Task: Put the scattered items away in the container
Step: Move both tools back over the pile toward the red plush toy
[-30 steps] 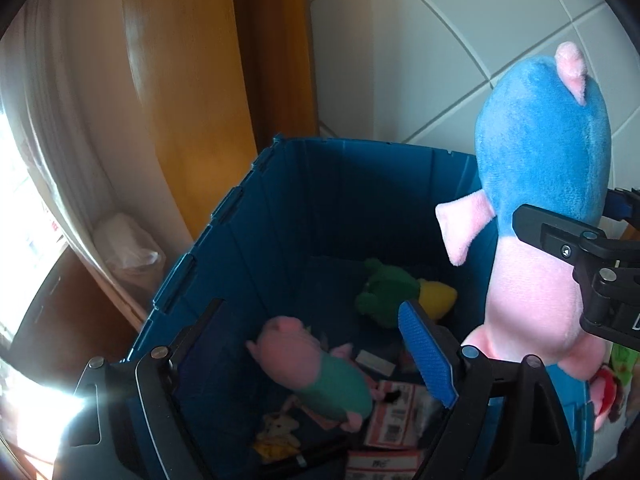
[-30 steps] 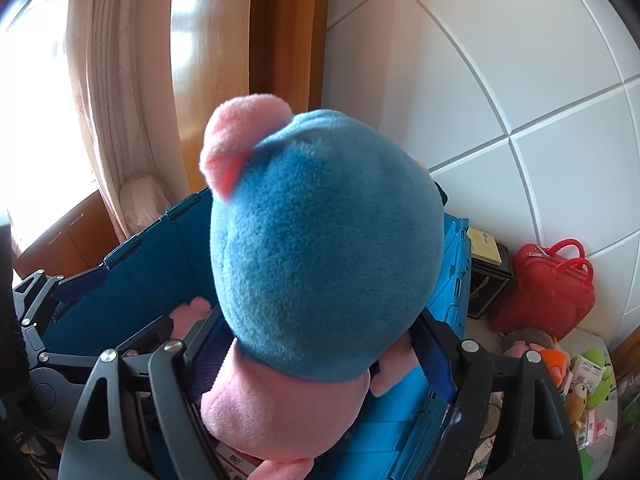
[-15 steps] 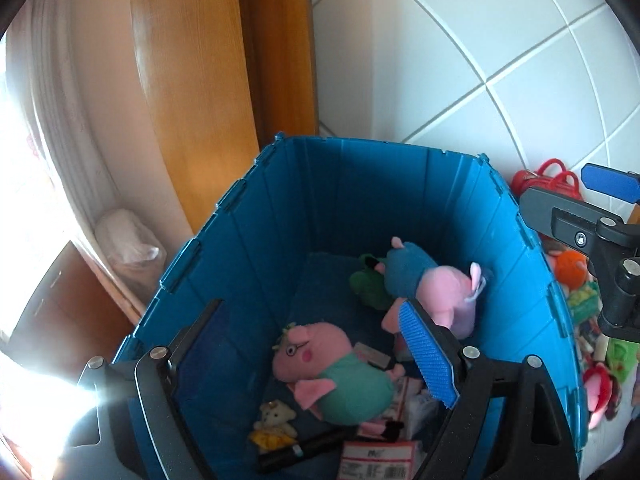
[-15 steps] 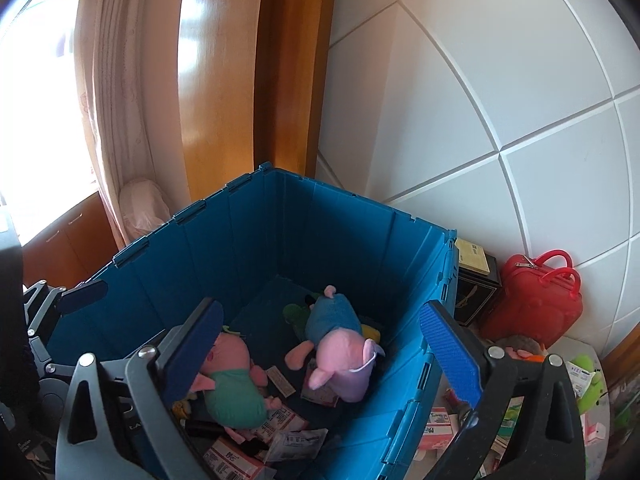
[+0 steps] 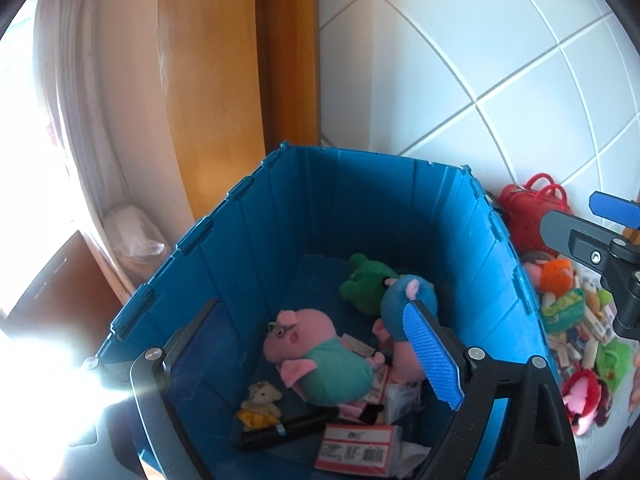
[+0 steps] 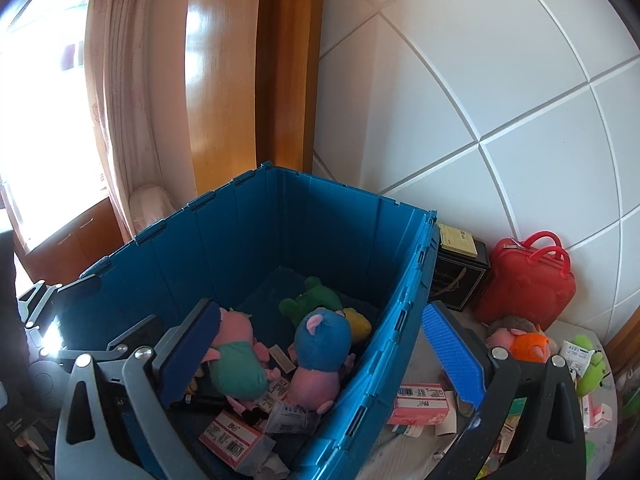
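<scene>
1. Right gripper (image 6: 324, 360): jaws wide, nothing between the blue pads; it hangs above the near right wall of the blue crate (image 6: 404, 320), one finger over the inside, the other over the floor outside

2. Left gripper (image 5: 320, 352): jaws wide too, empty, held over the near end of the crate and looking down into it

3. In the crate: blue-and-pink pig plush (image 6: 320, 356) sitting upright near the right wall; pink pig plush in a green top (image 6: 236, 356) lying on its side to its left; green plush (image 6: 312, 300) with a yellow one (image 6: 358, 320) beyond them towards the far wall; small bear (image 5: 260, 400), a dark stick-shaped thing and several barcoded boxes (image 6: 230, 436) at the near end

4. Outside, right of the crate: pink box (image 6: 420, 398) lying just beside the wall, orange-and-pink plush (image 6: 520, 340), green plush toys and small packets further right, red handbag (image 6: 528, 284) and black box (image 6: 460, 276) against the tiled wall

5. Judgement: task part done; some items lie inside, a heap remains on the floor to the right. Both tongs free, so the step in hand reads as the gap between a drop and a fresh pick

6. Next move calls for swinging the right gripper rightward and down over the heap, jaws kept wide, and closing across a plush body or box edge; the pink box is the nearest candidate
</scene>
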The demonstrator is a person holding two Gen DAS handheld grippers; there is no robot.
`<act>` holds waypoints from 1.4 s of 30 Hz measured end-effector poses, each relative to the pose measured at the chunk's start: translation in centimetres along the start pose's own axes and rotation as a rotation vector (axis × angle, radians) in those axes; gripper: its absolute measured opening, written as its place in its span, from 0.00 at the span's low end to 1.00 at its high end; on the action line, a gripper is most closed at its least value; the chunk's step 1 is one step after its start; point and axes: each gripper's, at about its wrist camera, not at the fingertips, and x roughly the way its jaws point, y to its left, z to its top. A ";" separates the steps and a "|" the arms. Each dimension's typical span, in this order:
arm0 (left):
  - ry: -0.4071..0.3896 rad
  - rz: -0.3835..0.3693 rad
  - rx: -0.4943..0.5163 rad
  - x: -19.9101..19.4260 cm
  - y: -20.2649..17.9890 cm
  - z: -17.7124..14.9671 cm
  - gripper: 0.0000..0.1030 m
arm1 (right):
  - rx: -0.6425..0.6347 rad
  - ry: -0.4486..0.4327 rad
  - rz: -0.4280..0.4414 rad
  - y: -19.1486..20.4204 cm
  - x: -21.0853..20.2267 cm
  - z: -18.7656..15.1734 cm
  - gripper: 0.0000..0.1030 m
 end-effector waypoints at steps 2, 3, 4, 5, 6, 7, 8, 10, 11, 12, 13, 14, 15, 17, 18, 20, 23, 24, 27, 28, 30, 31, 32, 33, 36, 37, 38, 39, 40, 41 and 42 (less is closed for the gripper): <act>-0.017 -0.003 -0.002 -0.9 -0.7 -0.7 0.89 | 0.018 -0.011 -0.004 -0.9 -1.1 -1.4 1.00; -0.025 -0.005 -0.003 -1.4 -1.0 -1.1 0.89 | 0.030 -0.016 -0.008 -1.5 -1.7 -2.2 1.00; -0.034 -0.007 -0.004 -1.8 -1.3 -1.4 0.89 | 0.042 -0.022 -0.012 -2.1 -2.3 -2.9 1.00; -0.042 -0.009 -0.005 -2.3 -1.7 -1.8 0.89 | 0.054 -0.027 -0.016 -2.7 -2.9 -3.7 1.00; -0.050 -0.010 -0.006 -2.7 -2.0 -2.2 0.90 | 0.066 -0.032 -0.020 -3.3 -3.5 -4.5 1.00; -0.060 -0.010 -0.006 -3.2 -2.4 -2.5 0.93 | 0.078 -0.038 -0.024 -3.9 -4.1 -5.2 1.00; -0.073 -0.006 -0.002 -3.6 -2.9 -2.9 0.97 | 0.090 -0.043 -0.028 -4.5 -4.7 -6.0 1.00; -0.096 -0.008 -0.007 -4.5 -4.0 -3.5 0.99 | 0.114 -0.054 -0.036 -5.7 -5.9 -7.5 1.00; -0.102 -0.015 -0.008 -4.9 -4.7 -3.8 0.99 | 0.132 -0.056 -0.045 -6.5 -6.5 -8.2 1.00; -0.107 -0.022 -0.008 -5.2 -5.3 -4.1 0.99 | 0.147 -0.058 -0.051 -7.4 -7.1 -9.0 1.00; -0.111 -0.029 -0.006 -5.6 -6.1 -4.3 0.99 | 0.162 -0.059 -0.057 -8.3 -7.8 -9.8 1.00; -0.110 -0.036 0.000 -5.9 -7.0 -4.5 0.99 | 0.174 -0.060 -0.070 -9.3 -8.4 -10.6 1.00; -0.110 -0.044 0.009 -6.3 -8.0 -4.7 0.99 | 0.181 -0.059 -0.086 -10.2 -9.0 -11.3 1.00; -0.117 -0.060 0.023 -7.0 -10.1 -5.2 0.99 | 0.199 -0.057 -0.114 -12.2 -10.2 -12.9 1.00; -0.121 -0.069 0.029 -7.4 -11.3 -5.4 0.99 | 0.210 -0.055 -0.125 -13.2 -10.8 -13.7 1.00; -0.125 -0.095 0.045 -8.1 -13.7 -5.7 0.99 | 0.233 -0.052 -0.137 -15.6 -12.1 -15.2 1.00; -0.121 -0.121 0.066 -9.2 -17.6 -6.4 0.99 | 0.265 -0.042 -0.160 -19.2 -14.0 -17.7 1.00; -0.118 -0.130 0.073 -9.5 -18.9 -6.7 0.99 | 0.275 -0.038 -0.168 -20.4 -14.6 -18.6 1.00; -0.109 -0.152 0.090 -10.5 -22.8 -8.0 0.99 | 0.311 -0.027 -0.191 -24.3 -16.6 -21.5 1.00; -0.106 -0.158 0.093 -10.6 -24.0 -8.5 0.99 | 0.322 -0.023 -0.198 -25.5 -17.2 -22.6 1.00; -0.090 -0.168 0.098 -10.7 -26.5 -9.7 0.99 | 0.339 -0.012 -0.215 -28.0 -18.4 -24.5 1.00; -0.081 -0.173 0.102 -10.7 -27.7 -10.2 0.99 | 0.349 -0.002 -0.228 -29.3 -18.9 -25.6 1.00; -0.068 -0.176 0.109 -10.6 -28.8 -10.9 0.99 | 0.362 0.008 -0.241 -30.4 -19.3 -26.6 1.00; -0.055 -0.180 0.116 -10.5 -30.0 -11.6 0.99 | 0.376 0.018 -0.254 -31.5 -19.8 -27.6 1.00; -0.013 -0.190 0.148 -10.0 -32.9 -13.3 0.99 | 0.428 0.053 -0.285 -34.4 -20.8 -30.6 1.00; 0.000 -0.189 0.157 -9.7 -33.6 -13.7 0.99 | 0.442 0.064 -0.295 -35.3 -21.2 -31.5 1.00; 0.012 -0.188 0.167 -9.4 -34.3 -14.2 0.99 | 0.459 0.072 -0.307 -36.0 -21.5 -32.5 1.00; 0.024 -0.189 0.176 -9.1 -34.9 -14.6 0.99 | 0.477 0.077 -0.320 -36.8 -21.8 -33.4 1.00; 0.033 -0.192 0.186 -8.7 -35.3 -15.0 0.99 | 0.495 0.080 -0.330 -37.4 -22.1 -34.3 1.00; 0.042 -0.195 0.196 -8.3 -35.7 -15.3 0.99 | 0.516 0.084 -0.341 -38.0 -22.3 -35.1 1.00; 0.051 -0.198 0.206 -8.0 -36.2 -15.7 0.99 | 0.534 0.090 -0.355 -38.6 -22.4 -35.9 1.00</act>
